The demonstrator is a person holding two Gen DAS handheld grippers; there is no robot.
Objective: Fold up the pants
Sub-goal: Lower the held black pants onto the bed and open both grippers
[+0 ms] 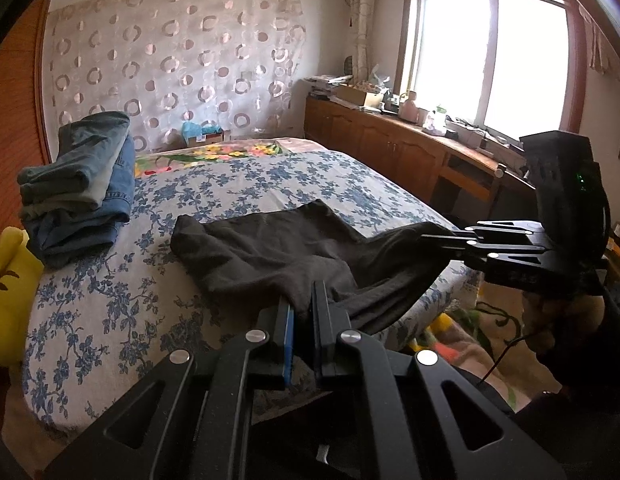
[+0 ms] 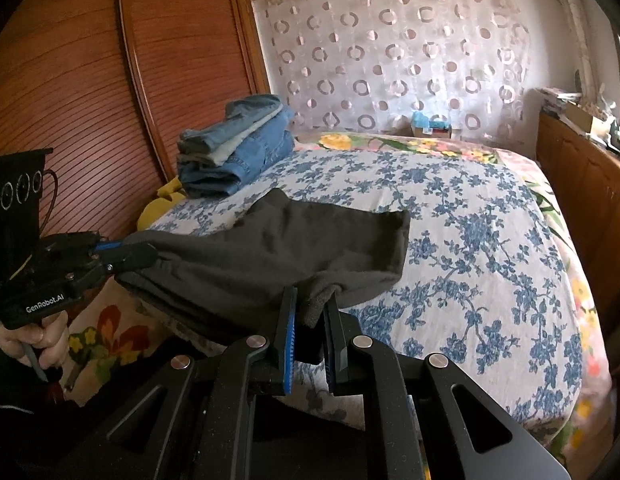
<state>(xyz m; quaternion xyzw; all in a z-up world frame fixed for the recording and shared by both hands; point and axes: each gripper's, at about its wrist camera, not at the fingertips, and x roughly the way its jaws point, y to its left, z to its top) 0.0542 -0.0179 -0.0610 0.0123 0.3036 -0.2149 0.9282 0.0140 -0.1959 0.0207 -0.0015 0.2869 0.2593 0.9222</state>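
Observation:
Dark grey pants [image 1: 270, 252] lie partly on the blue-flowered bed [image 1: 110, 312], with the near end lifted off the bed's front edge. My left gripper [image 1: 304, 300] is shut on one near corner of the pants. My right gripper [image 2: 312, 308] is shut on the other near corner of the pants [image 2: 302, 248]. In the left wrist view the right gripper [image 1: 442, 236] holds the cloth at the right. In the right wrist view the left gripper [image 2: 126, 252] holds it at the left. The cloth hangs stretched between them.
A stack of folded jeans [image 1: 78, 184] sits at the bed's far left, also in the right wrist view [image 2: 234, 148]. A yellow item [image 1: 10, 288] lies by the left edge. A wooden cabinet [image 1: 410, 152] runs under the window on the right. A slatted wooden door [image 2: 70, 100] stands left.

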